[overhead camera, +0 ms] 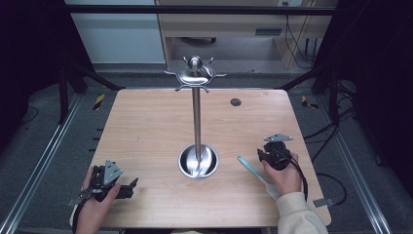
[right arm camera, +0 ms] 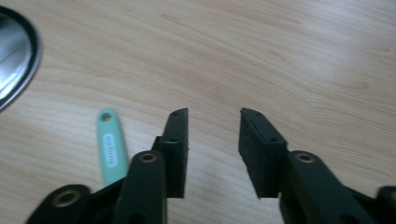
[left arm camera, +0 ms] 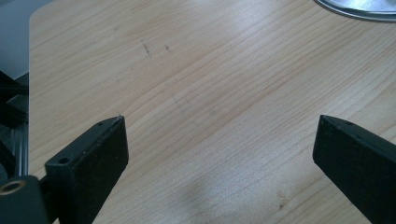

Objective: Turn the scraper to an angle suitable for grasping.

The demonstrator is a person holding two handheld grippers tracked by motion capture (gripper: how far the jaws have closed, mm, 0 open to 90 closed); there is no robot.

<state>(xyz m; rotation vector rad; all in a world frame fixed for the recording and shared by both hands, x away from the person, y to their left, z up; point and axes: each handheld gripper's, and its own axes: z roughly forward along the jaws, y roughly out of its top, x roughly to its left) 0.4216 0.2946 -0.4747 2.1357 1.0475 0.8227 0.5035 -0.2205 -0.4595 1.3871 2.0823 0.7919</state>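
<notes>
While both tools (left (overhead camera: 127, 187), right (right arm camera: 212, 140)) gape with nothing between them, one mint utensil (overhead camera: 255, 173) lies beside one steel stand (overhead camera: 197, 122)

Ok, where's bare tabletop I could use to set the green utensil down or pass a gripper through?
Free: the wide stretch between the left gripper and the stand's base, and the far half around the pole. Tighter: the near right, where the green utensil lies beside the right gripper.

Lab test bay, wooden table (overhead camera: 146, 122) inside black metal frame (overhead camera: 195, 9), floor cables (overhead camera: 336, 127), dark curtains
</notes>
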